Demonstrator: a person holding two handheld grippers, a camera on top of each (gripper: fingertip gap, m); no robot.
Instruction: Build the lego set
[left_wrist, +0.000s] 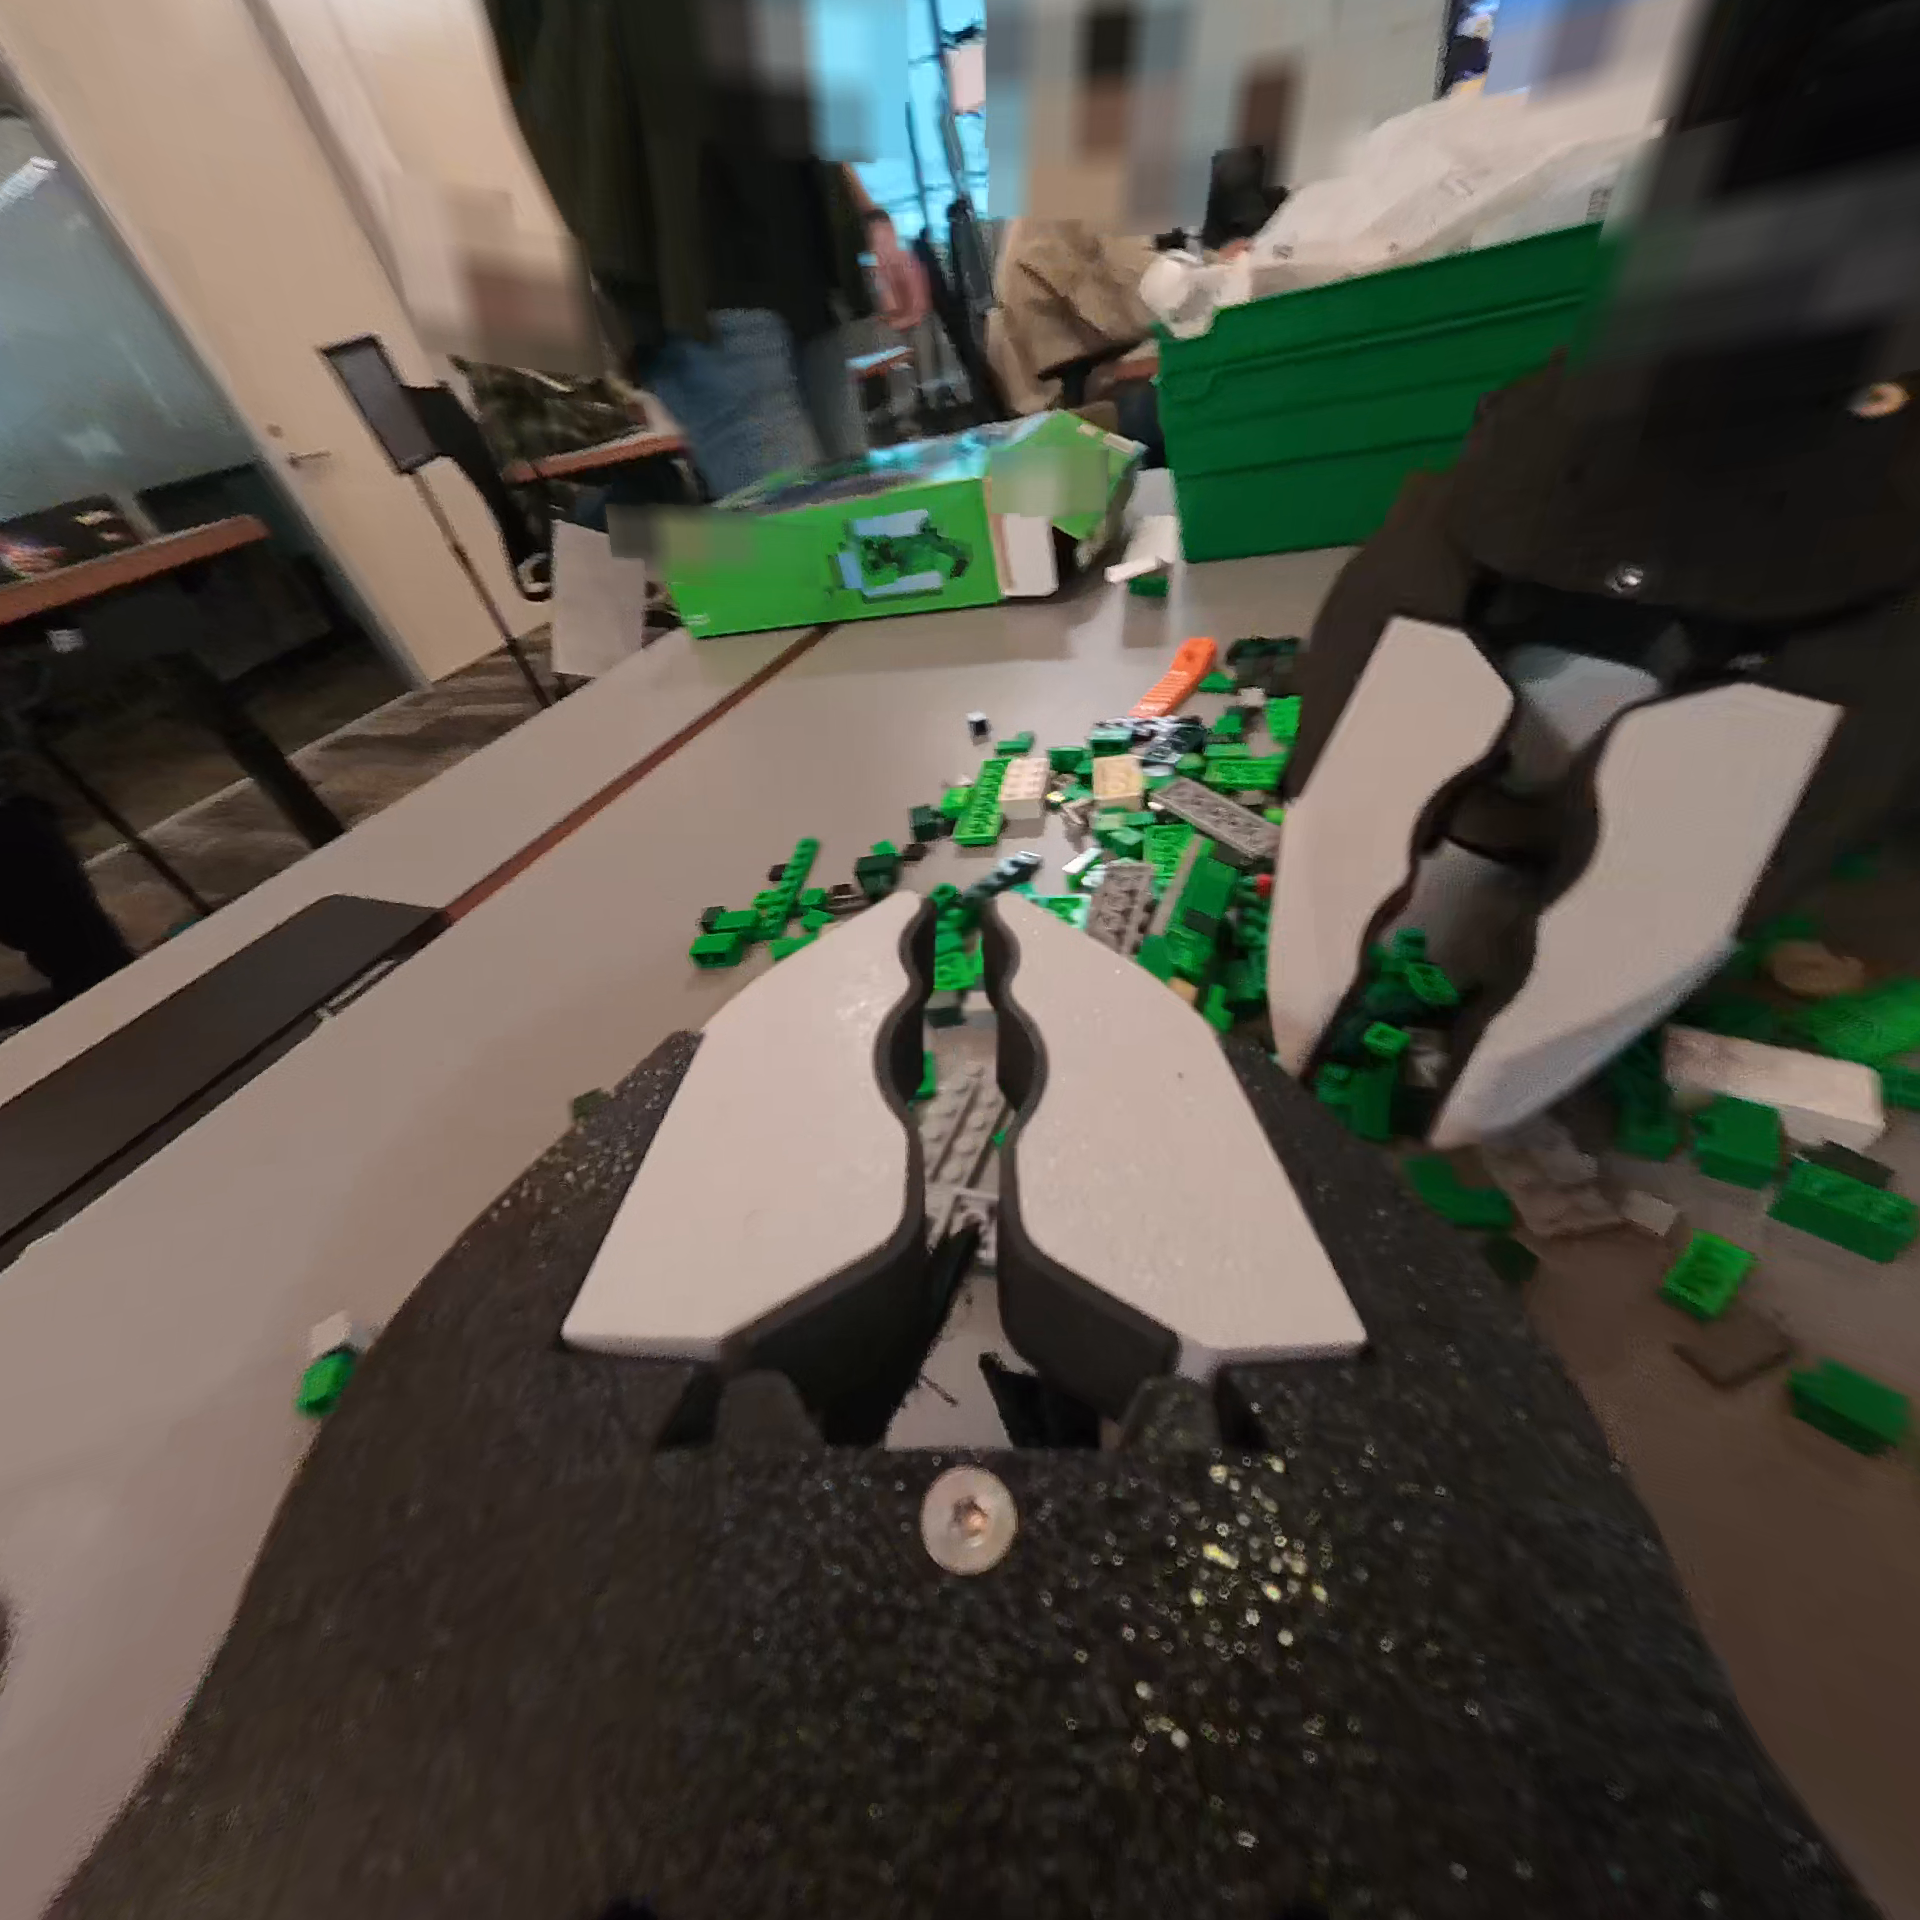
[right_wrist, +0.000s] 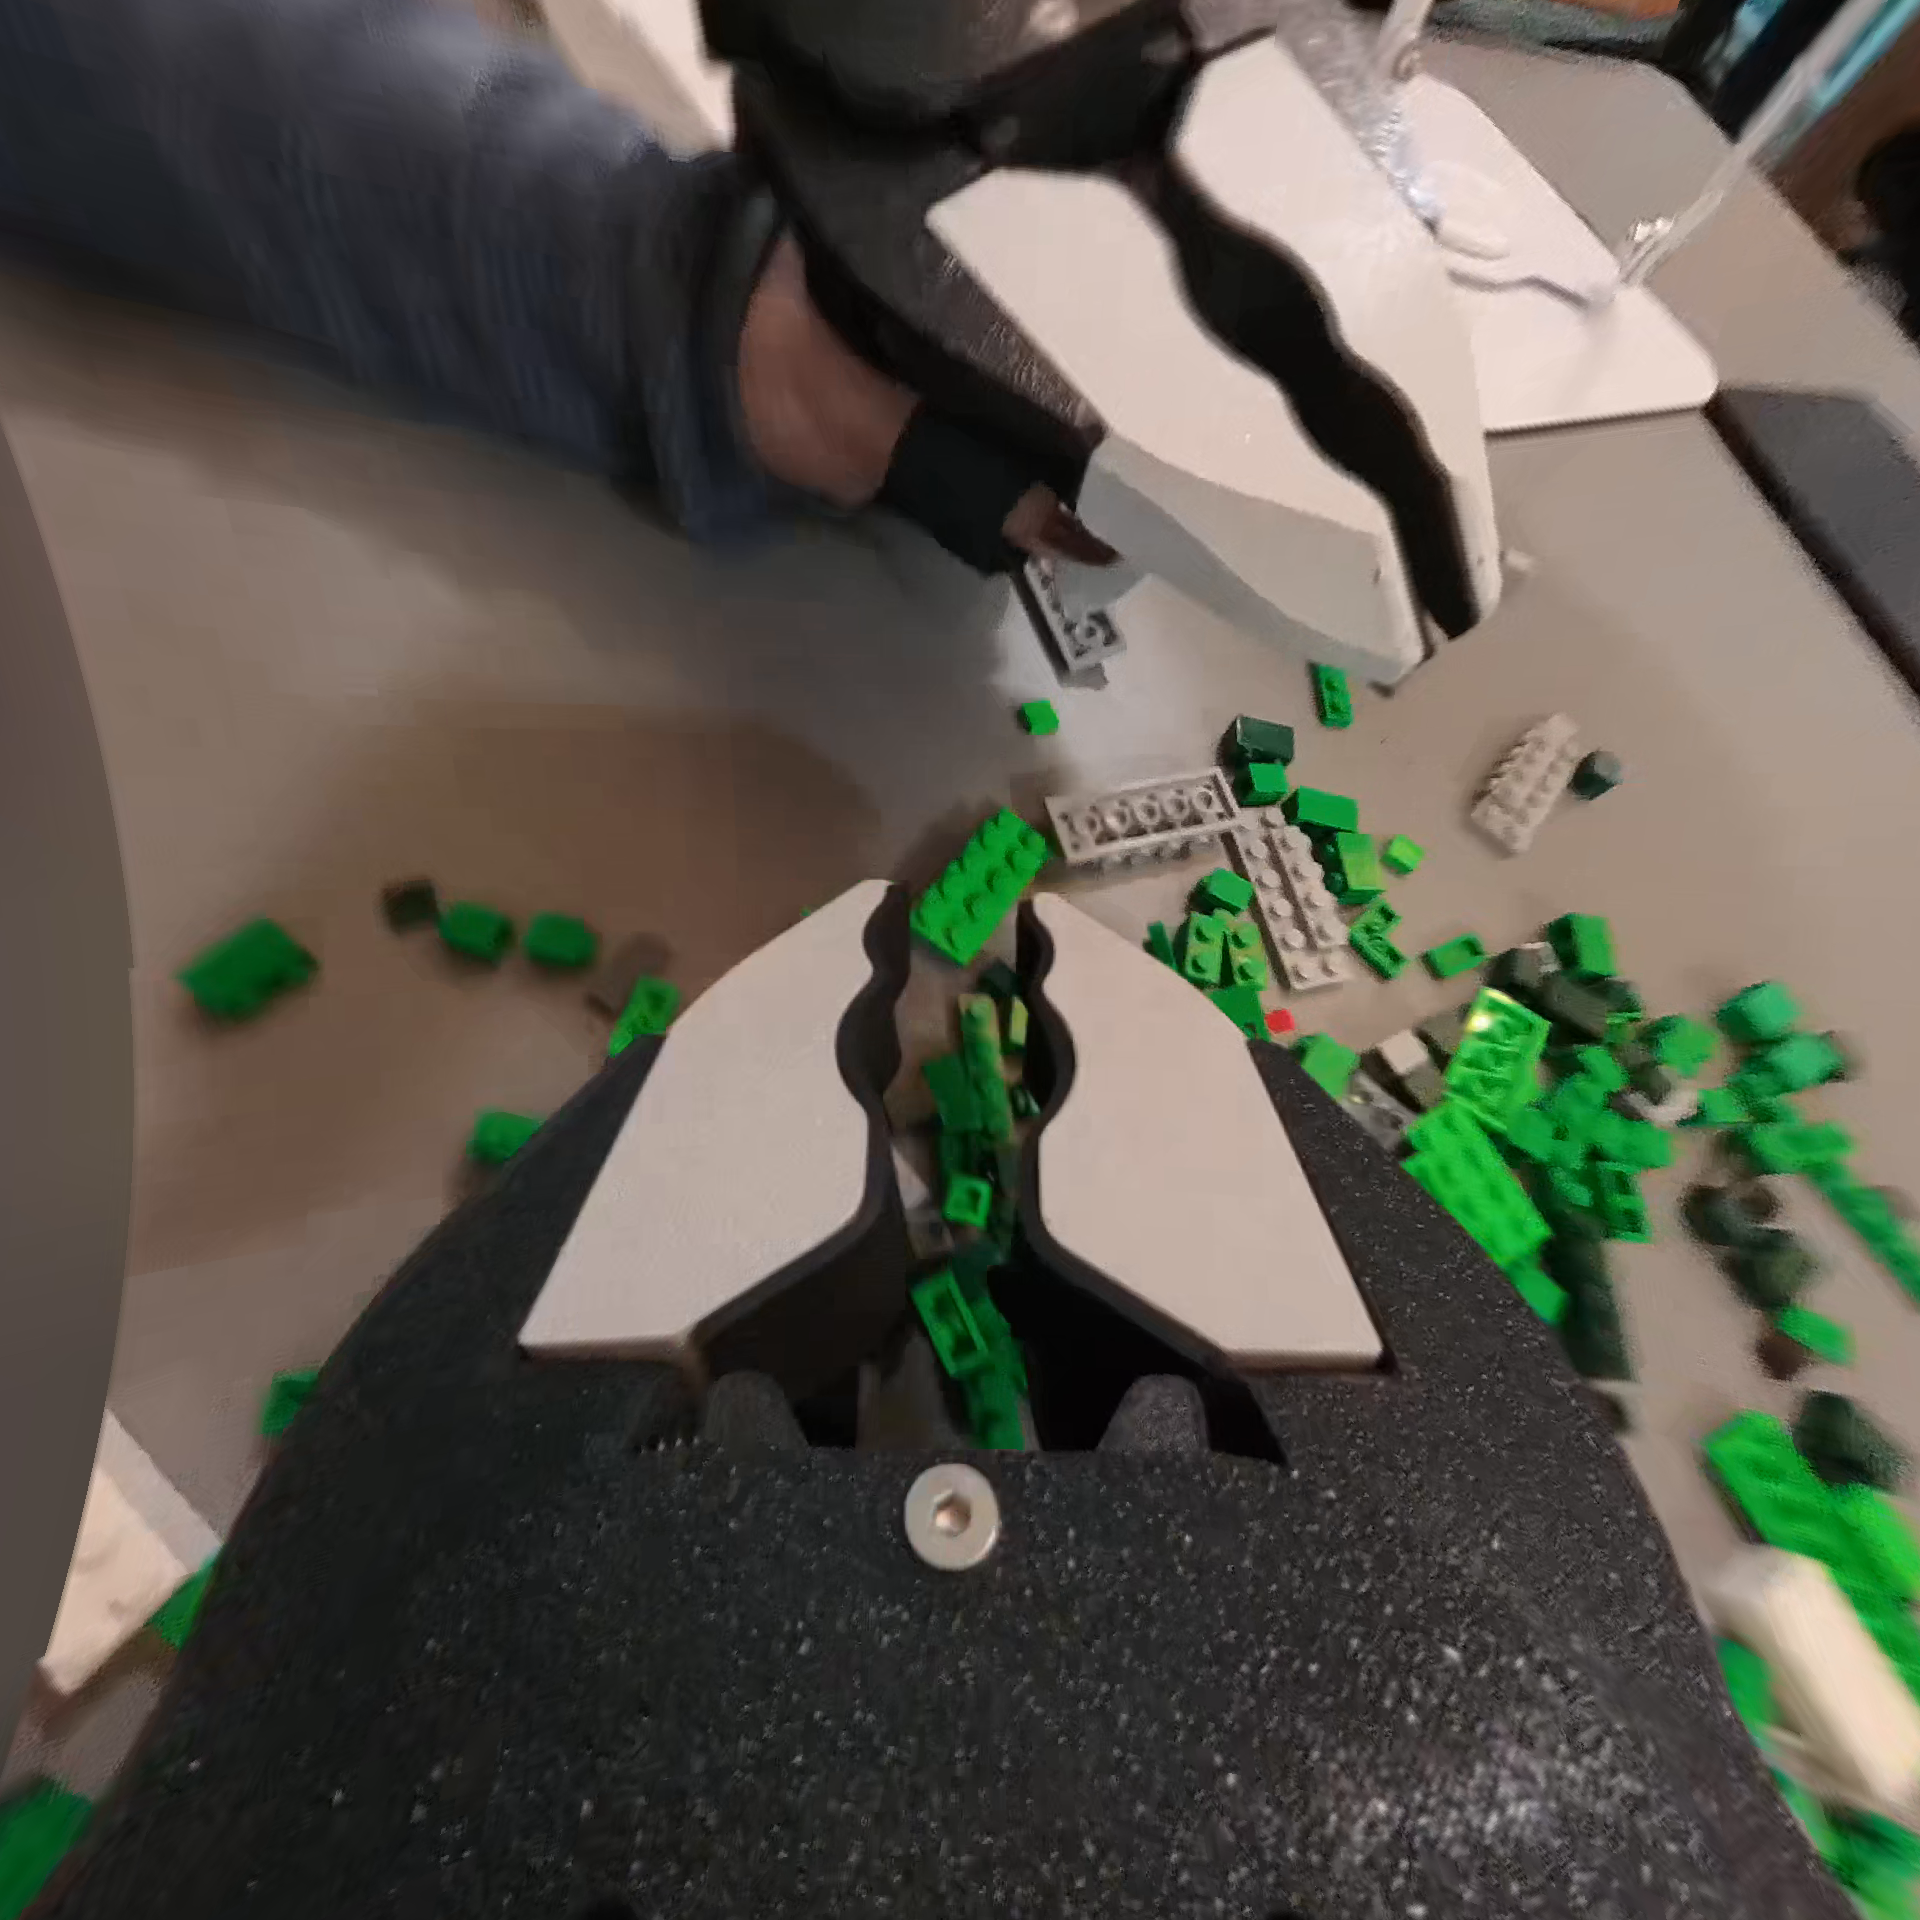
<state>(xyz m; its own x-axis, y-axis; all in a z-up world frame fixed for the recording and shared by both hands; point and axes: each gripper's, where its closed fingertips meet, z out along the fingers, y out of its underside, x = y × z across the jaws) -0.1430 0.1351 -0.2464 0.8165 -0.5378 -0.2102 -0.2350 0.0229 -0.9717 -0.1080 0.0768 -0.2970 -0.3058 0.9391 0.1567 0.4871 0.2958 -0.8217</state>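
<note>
Lying spread on the grey table (left_wrist: 540, 1039), just under both grippers: a pile of green and grey lego bricks (left_wrist: 1164, 831). Left gripper (left_wrist: 958, 914) hanging nearly closed, holding nothing. Right gripper (right_wrist: 961, 920) hanging slightly open over bricks, gripping nothing.

- Even, soft indoor light; the pale grey tabletop (left_wrist: 582, 935) carries only faint shadows.
- Wide-angle bending warps both views' edges.
- Motion blur smears the scattered green plastic bricks (right_wrist: 1558, 1143) at right in the right wrist view.
- The background room in the left wrist view is out of focus.
</note>
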